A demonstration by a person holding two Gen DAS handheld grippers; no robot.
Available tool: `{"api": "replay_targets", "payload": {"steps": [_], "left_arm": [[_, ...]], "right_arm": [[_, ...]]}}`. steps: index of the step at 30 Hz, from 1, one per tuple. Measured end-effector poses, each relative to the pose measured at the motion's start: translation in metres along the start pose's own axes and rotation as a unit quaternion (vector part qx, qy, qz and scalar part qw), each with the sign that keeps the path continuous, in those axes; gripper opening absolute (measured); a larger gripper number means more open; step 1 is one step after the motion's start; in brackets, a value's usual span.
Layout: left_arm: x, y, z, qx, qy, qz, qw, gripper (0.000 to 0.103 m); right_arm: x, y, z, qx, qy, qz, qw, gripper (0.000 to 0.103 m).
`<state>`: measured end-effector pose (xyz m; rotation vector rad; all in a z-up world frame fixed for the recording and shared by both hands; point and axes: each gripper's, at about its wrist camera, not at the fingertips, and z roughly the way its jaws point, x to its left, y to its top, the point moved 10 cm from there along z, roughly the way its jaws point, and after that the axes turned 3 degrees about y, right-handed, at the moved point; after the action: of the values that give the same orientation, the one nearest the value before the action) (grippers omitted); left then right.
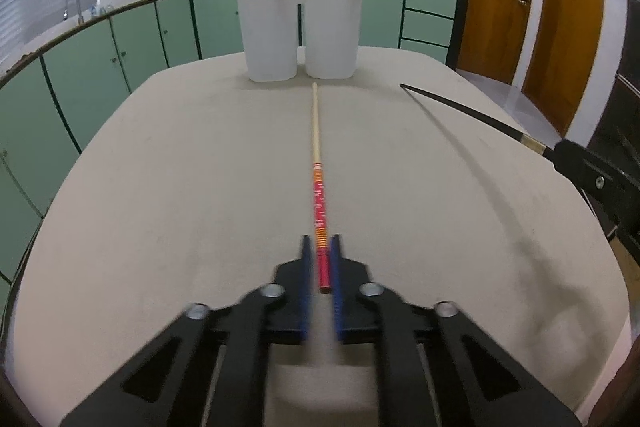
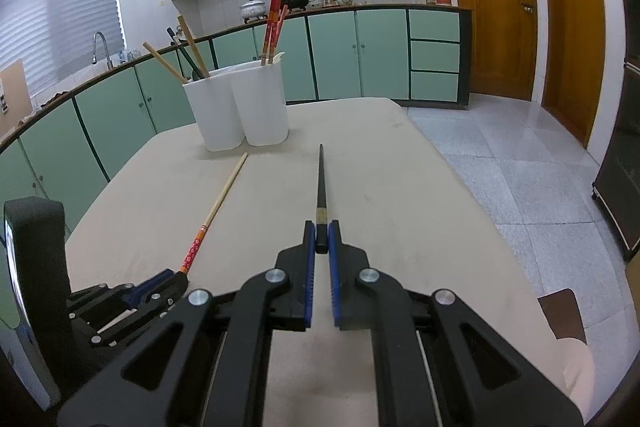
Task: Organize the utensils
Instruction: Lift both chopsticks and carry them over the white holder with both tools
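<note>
Chopsticks fill both grippers. At lower centre of its own view the left gripper (image 1: pixel 321 247) has its jaws closed on the red end of a red-and-cream chopstick (image 1: pixel 316 147), whose tip points at the white holder (image 1: pixel 300 35) at upper centre. The right gripper (image 2: pixel 321 233) pinches a black chopstick (image 2: pixel 321 179) by its butt, tip raised above the table (image 2: pixel 380 167), likely so each can be dropped in tip-first among the matching sticks.

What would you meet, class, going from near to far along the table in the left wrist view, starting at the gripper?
left gripper → red-handled chopstick held in it, pointing away → white two-compartment utensil holder with chopsticks standing in it → green kitchen cabinets behind the table.
</note>
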<state>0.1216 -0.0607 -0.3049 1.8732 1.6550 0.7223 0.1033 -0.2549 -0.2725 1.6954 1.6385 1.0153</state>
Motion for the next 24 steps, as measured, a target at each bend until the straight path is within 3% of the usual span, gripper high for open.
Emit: {"api": "replay_targets", "payload": {"steps": [6,14,24], "left_arm": [[0.006,0.004,-0.009,0.000,-0.020,-0.017,0.9997,0.005],[0.023,0.035,-0.052,-0.056,-0.020,-0.020,0.9980,0.005],[0.038,0.096,-0.098,-0.122,-0.034,-0.035,0.9914,0.005]], "right_arm": [[0.002,0.003,-0.002,-0.001,-0.003,-0.015,1.000,0.006],[0.008,0.026,-0.015,-0.021,0.001,-0.037,0.999,0.006],[0.011,0.087,-0.037,-0.054,0.023,-0.042,0.997,0.006]]}}
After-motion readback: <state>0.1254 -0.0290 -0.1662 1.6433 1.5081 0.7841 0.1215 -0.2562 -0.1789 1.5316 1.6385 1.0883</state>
